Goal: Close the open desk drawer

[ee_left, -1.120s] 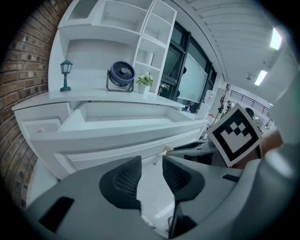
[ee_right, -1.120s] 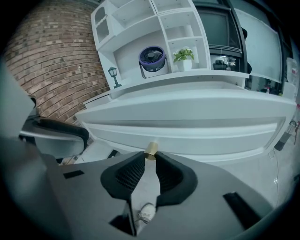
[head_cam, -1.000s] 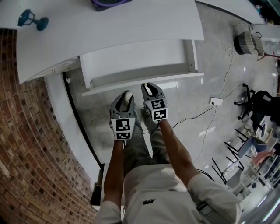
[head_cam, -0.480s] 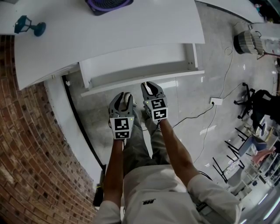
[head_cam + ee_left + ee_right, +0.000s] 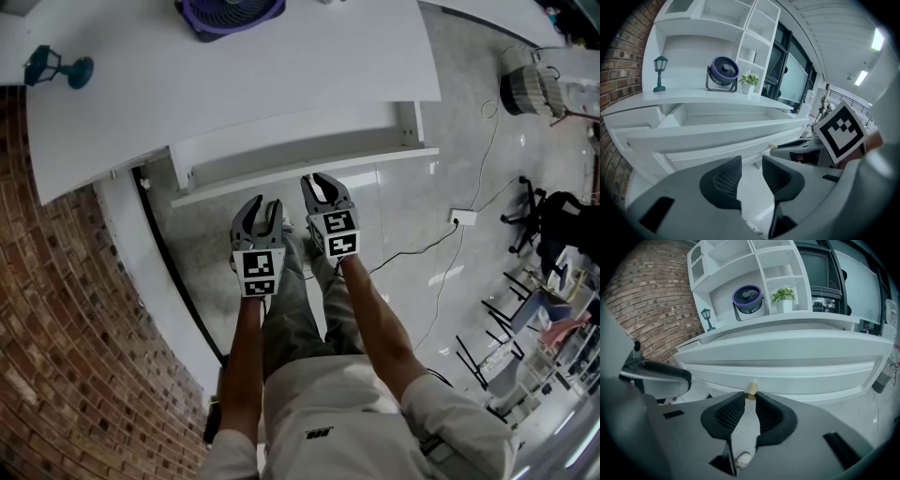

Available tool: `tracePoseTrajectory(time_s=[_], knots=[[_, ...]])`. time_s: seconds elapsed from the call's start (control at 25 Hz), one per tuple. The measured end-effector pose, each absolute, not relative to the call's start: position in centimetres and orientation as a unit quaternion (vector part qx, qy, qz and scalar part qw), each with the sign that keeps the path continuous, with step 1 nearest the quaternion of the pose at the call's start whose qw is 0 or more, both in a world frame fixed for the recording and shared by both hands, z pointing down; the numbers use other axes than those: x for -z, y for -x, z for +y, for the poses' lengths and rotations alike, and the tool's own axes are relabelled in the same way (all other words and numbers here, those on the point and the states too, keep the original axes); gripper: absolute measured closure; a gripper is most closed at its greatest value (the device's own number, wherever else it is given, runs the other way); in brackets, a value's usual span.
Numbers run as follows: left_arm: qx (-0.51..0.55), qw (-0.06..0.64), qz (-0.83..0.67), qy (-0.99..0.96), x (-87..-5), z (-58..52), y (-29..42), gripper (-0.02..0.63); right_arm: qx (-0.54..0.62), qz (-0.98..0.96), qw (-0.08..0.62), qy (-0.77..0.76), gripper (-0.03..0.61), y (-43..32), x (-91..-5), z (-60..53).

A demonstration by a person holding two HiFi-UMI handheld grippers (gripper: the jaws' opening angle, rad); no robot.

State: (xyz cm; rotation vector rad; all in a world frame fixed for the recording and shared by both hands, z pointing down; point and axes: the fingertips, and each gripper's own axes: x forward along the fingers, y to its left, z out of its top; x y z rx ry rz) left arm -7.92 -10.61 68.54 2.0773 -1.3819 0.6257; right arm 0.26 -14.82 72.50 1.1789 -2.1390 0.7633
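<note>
The right gripper [image 5: 750, 397] pinches the small brass knob [image 5: 750, 390] of the wide white open drawer [image 5: 797, 373] straight ahead. The left gripper [image 5: 751, 171] hangs beside it, jaws slightly apart and empty.

No word, number or brand can be read in any view. The cubes on the left claw [image 5: 263, 202] and right claw [image 5: 317, 180] carry only black-and-white square patterns. Print on the fan [image 5: 748, 299] and a mark on the trousers [image 5: 319, 433] stay illegible.
</note>
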Motion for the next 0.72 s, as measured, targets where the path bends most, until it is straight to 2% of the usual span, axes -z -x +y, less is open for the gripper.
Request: tracePoseTrajectory(time_s=[0.72], knots=[[-0.231, 0.279, -0.513, -0.778, -69.0, -14.7, 8.6, 0.465, -0.277, -0.802, 0.292, -0.442, 0.503, 0.4, -72.7, -19.1]])
